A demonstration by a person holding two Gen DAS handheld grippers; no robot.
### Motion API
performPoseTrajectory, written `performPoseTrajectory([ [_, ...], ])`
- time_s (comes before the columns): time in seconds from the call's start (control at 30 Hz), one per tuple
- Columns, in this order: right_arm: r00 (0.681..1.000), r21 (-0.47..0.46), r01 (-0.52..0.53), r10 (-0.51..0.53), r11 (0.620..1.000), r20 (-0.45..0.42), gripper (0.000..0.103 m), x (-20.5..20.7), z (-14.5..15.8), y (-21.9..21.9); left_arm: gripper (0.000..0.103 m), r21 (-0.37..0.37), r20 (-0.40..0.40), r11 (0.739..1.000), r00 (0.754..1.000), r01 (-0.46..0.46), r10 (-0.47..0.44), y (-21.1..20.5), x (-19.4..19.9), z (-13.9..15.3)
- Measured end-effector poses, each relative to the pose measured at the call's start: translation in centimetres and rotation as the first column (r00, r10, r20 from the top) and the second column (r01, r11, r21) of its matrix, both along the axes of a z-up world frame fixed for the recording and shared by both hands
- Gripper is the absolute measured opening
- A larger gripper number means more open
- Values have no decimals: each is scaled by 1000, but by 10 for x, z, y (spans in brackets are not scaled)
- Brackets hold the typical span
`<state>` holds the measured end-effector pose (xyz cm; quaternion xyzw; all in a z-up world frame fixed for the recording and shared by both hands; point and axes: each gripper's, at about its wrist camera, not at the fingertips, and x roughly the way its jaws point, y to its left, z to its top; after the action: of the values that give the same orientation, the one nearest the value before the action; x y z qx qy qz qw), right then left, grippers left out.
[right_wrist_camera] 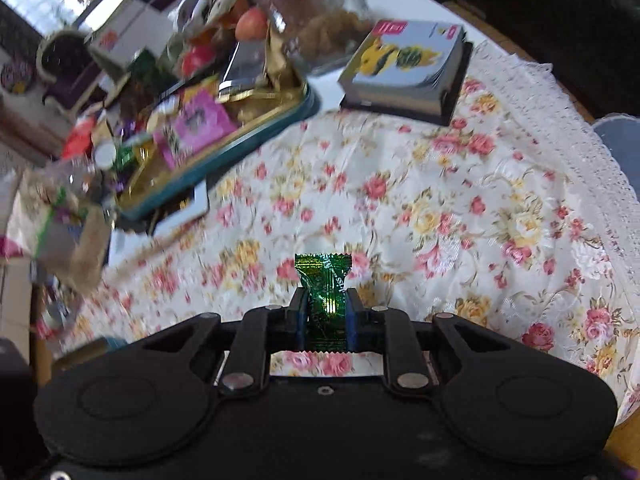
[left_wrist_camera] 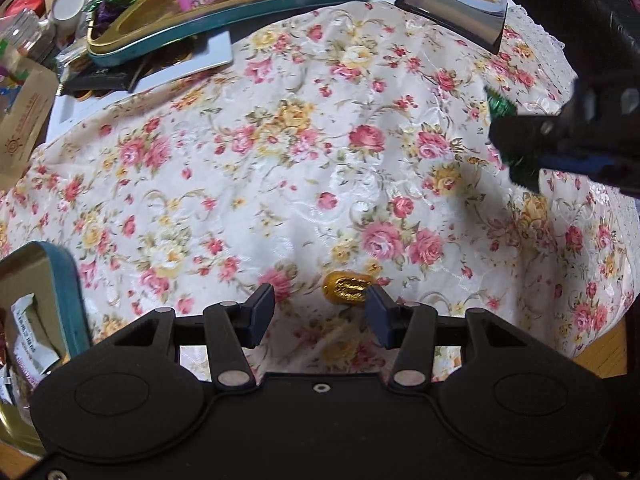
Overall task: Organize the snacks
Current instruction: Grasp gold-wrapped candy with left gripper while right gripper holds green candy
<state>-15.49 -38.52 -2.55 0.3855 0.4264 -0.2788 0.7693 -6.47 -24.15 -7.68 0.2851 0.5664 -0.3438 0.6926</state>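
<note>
Right tongs (right_wrist_camera: 326,312) clamp a green candy (right_wrist_camera: 323,280) — left tongs (left_wrist_camera: 320,312) gape over a gold one (left_wrist_camera: 347,287)

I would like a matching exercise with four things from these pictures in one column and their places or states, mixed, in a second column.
Things:
1. green candy
2. gold candy
3. left gripper
4. book

Places or states:
A. open above the cloth
B. at the far edge of the floral cloth
C. pinched in the right gripper
D. lying loose on the floral cloth

Pairs: 1-C, 2-D, 3-A, 4-B
</note>
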Motion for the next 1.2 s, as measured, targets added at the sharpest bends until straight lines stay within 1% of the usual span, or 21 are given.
performPoseTrajectory([
  [0.13,998,14,46,-47,999,39,21,-9,10,-9,56,15,-19,1000,1000,1,-1,-10,-2,-12],
  [0.23,997,17,61,-62,998,48,21,-14,12,-13,56,30,-24,1000,1000,0,1,-16,-2,-19],
  [0.4,998,7,48,-48,999,51,21,-15,13,-12,57,55,-36,998,999,8,-6,-21,-4,-30],
  [0.5,998,5,36,-36,999,60,21,-15,15,-11,57,47,-26,999,1000,16,-15,-22,-5,-30],
  [0.57,997,3,30,-31,1000,67,21,-15,17,-10,57,43,-29,999,1000,6,-5,-22,-6,-31],
  [0.63,997,5,23,-23,1000,73,21,-15,19,-9,56,42,-33,999,999,-8,9,-24,-5,-31],
  [0.67,997,6,22,-22,1000,75,21,-15,19,-8,53,42,-34,999,999,-10,12,-25,-6,-32],
  [0.7,997,7,21,-22,1000,76,21,-14,20,-8,48,42,-34,999,999,-10,12,-26,-7,-32],
  [0.73,997,7,21,-21,1000,77,21,-14,19,-8,46,41,-37,999,999,-9,11,-25,-7,-31],
  [0.83,997,5,23,-24,1000,77,21,-14,20,-8,46,30,-71,999,997,-25,27,-20,-4,-29],
  [0.97,997,3,20,-20,1000,73,21,-12,19,-7,46,22,-110,997,991,-76,78,-13,4,-23],
  [1.03,997,0,17,-17,1000,72,21,-11,19,-7,46,10,-104,995,990,-95,96,-10,7,-16],
  [1.2,997,-5,18,-18,1000,69,21,-8,20,-5,46,-16,-62,992,991,-123,122,-3,13,8],
])
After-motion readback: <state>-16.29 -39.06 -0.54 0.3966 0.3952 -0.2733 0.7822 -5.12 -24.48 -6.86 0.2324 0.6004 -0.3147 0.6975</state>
